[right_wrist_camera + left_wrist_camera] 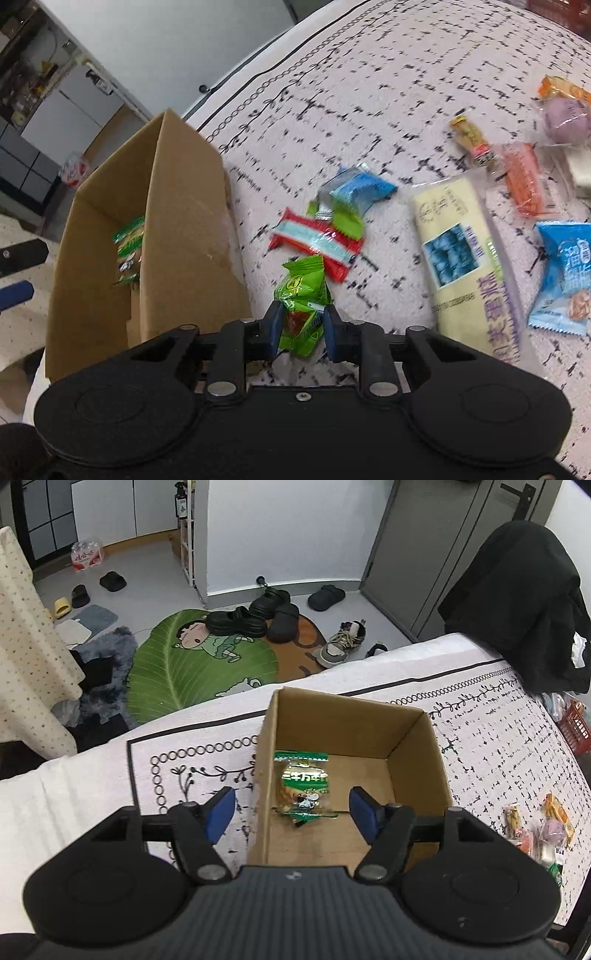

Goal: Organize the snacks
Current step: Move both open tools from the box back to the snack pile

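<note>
Left gripper (291, 808) spread wide over cardboard box (417, 738) — right gripper (301, 325) clamped on green snack packet (303, 295).

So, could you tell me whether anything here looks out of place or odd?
Nothing looks damaged or spilled. The box stands upright with one green snack inside. The other snacks lie loosely scattered on the cloth, not yet sorted. The right gripper holds a green packet; the left gripper is open over the box.
</note>
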`<control>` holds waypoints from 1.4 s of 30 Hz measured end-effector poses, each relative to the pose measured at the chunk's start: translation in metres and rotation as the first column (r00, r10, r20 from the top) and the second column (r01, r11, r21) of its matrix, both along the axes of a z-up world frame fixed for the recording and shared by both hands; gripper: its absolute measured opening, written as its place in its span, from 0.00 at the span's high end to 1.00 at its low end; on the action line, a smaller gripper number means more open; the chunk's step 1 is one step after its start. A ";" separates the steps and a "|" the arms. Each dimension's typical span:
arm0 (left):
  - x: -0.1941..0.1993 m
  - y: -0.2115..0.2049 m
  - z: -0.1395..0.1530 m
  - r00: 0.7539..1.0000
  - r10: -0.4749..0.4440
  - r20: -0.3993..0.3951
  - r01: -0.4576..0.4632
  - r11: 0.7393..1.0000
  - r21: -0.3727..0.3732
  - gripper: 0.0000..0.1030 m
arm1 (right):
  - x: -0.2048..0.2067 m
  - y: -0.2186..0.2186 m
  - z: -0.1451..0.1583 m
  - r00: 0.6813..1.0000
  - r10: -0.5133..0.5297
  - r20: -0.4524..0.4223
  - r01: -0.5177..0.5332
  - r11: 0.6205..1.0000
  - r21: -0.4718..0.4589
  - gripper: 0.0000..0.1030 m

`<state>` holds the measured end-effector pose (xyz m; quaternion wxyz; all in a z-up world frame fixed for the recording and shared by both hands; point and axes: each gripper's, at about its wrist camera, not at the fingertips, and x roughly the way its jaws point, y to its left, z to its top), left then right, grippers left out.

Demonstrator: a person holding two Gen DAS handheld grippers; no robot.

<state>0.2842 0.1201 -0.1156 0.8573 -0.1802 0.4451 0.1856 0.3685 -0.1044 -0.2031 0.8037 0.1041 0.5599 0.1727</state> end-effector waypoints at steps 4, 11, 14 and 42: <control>-0.007 0.003 0.006 1.000 0.004 0.004 -0.004 1.000 0.013 0.35 | -0.008 0.011 0.005 0.999 0.051 0.017 -0.051 0.999 -0.006 0.79; -0.018 0.005 0.021 1.000 0.013 0.021 -0.014 0.999 0.029 0.35 | -0.018 0.017 0.029 0.992 0.074 0.100 -0.078 0.996 0.033 0.82; -0.023 0.004 0.028 1.000 0.017 0.026 -0.018 0.999 0.035 0.35 | -0.019 0.012 0.043 0.988 0.053 0.143 -0.062 0.996 0.063 0.83; -0.069 -0.043 0.065 0.999 0.029 0.045 -0.033 0.996 0.080 0.20 | -0.063 -0.020 0.119 0.927 0.042 0.373 -0.131 0.967 0.217 0.29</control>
